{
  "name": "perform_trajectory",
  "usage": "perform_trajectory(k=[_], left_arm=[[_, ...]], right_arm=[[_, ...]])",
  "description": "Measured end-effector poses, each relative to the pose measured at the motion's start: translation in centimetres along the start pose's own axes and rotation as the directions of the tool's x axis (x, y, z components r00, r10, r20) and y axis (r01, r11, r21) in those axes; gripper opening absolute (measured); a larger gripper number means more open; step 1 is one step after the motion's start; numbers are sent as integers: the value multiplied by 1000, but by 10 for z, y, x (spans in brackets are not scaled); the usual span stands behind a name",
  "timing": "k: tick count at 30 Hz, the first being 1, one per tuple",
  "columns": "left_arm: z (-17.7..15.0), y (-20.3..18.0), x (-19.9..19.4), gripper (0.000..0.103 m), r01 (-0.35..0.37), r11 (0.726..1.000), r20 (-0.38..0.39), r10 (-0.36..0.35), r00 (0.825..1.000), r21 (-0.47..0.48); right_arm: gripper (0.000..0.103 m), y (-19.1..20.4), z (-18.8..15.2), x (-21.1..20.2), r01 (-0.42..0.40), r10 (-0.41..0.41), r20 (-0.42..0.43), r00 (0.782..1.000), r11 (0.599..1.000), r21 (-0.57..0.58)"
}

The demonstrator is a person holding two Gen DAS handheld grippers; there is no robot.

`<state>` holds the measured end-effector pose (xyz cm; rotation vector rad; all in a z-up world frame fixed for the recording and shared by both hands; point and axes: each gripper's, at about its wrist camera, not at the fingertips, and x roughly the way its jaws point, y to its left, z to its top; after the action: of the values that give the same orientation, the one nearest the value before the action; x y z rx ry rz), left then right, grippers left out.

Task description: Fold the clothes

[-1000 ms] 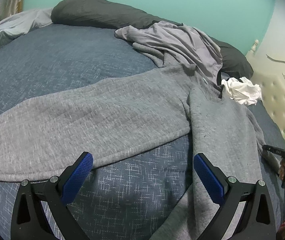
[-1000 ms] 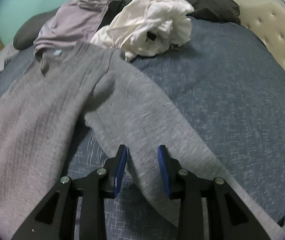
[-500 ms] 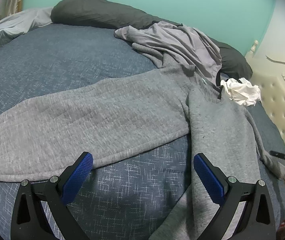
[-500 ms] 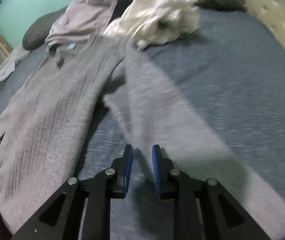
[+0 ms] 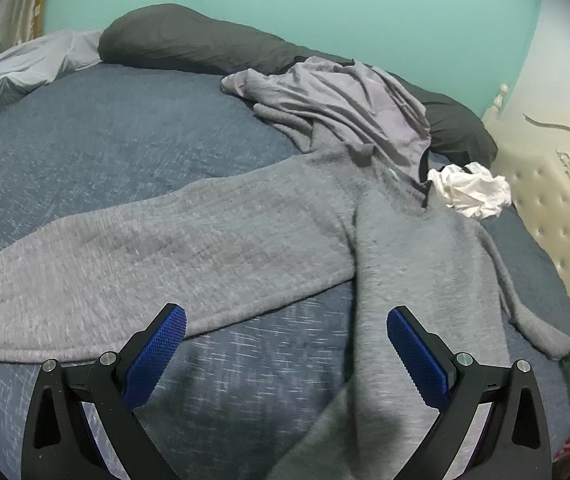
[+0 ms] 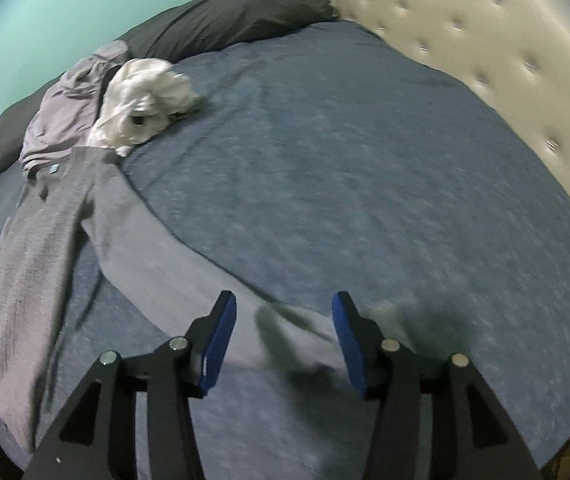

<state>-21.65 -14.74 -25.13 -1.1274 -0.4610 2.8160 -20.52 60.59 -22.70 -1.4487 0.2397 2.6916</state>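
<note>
- A grey sweater (image 5: 405,248) lay spread flat on the blue bedspread (image 5: 105,152), its body running from the collar near the dark pillows (image 5: 189,40) toward the near edge of the bed.
- In the left wrist view, 1 sleeve stretched far out to the left across the bedspread, and the other ran down the right side of the body to a cuff near the bed's edge.
- The left gripper (image 5: 285,344) hovered with its jaws spread wide, its blue pads apart over bare bedspread between that left sleeve and the sweater's body, gripping nothing.
- The right gripper (image 6: 285,332) had its jaws opening; the end of the sweater's other sleeve (image 6: 189,280) lay beneath the gap, and the pads did not press on it.
- A lilac garment (image 5: 345,100) was heaped against the pillows just above the collar.
- A crumpled white garment (image 6: 145,100) sat just beside the collar.
- A cream tufted headboard (image 6: 485,48) bordered the bed on the right.
- The right wrist view was blurred.
</note>
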Motion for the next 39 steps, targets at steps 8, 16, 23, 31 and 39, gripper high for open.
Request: perform_trajectory(k=[8,16,23,31,39], left_arm=[[-2,-41,-20,103,26,999,-18,-25,1000,35],[4,-79,-40,103,13,995,-14,-11,1000,95],[3,-99,-46,103,1,991,-13,0,1000,132],[-6,-114,-44,103,12,989,-29,-7,1000,147],[-12,-120,-49,103,26,987,-34,-21,999,158]], right_arm=[[52,-37,-36,-7,-25,25,-14,1000,998,-54],[52,-34,-49,20,-6,6,-5,1000,990,-141],[14,-36,-44,25,27,-24,21,999,986,-166],[3,-35,-24,-29,-169,172,8,985,973,-155],[3,-71,-14,-8,-287,313,-174,934,945,156]])
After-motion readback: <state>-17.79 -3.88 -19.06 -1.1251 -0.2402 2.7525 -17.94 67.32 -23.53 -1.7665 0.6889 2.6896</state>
